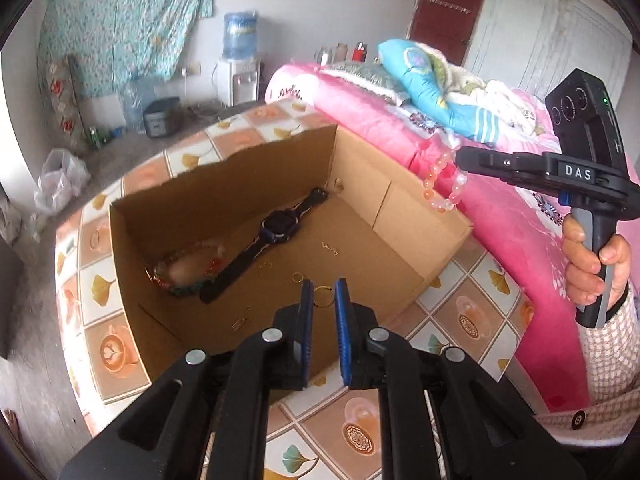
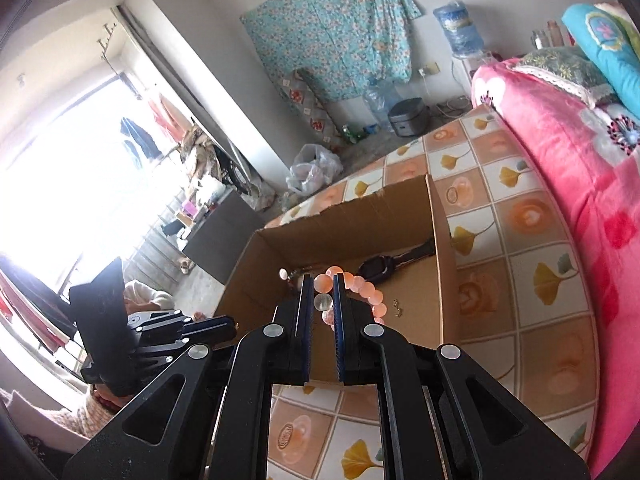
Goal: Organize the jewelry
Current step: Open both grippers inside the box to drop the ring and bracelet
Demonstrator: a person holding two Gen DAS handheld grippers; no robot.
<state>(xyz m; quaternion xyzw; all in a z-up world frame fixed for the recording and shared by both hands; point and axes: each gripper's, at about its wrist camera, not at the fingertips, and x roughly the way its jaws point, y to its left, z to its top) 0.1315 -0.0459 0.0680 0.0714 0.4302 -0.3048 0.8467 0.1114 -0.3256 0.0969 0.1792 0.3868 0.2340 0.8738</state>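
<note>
- Far left in the left wrist view, inside the cardboard box (image 1: 280,216), a multicoloured bracelet (image 1: 180,276) lies against the wall at about nine o'clock from the left tool (image 1: 324,294).
- Next, the dark watch (image 1: 276,232) lies on the box floor, its long axis running from seven o'clock up to one o'clock.
- Centre: the left tool's pads are nearly pressed together on a thin gold ring (image 1: 322,296); it looks pinched, hanging just above the box floor.
- Small gold bits (image 1: 330,247) sit loose on the floor at twelve o'clock from that tool.
- Right: the right tool (image 1: 460,160) pinches the pink bead bracelet (image 1: 440,184), which dangles at six o'clock below its tip, outside the box over the pink bed (image 1: 500,216).
- From its own camera, the right tool (image 2: 322,280) clamps the beads between closed pads.
- My read: each hand is nearest its own piece, and both now need a spot on the table (image 1: 472,312).
</note>
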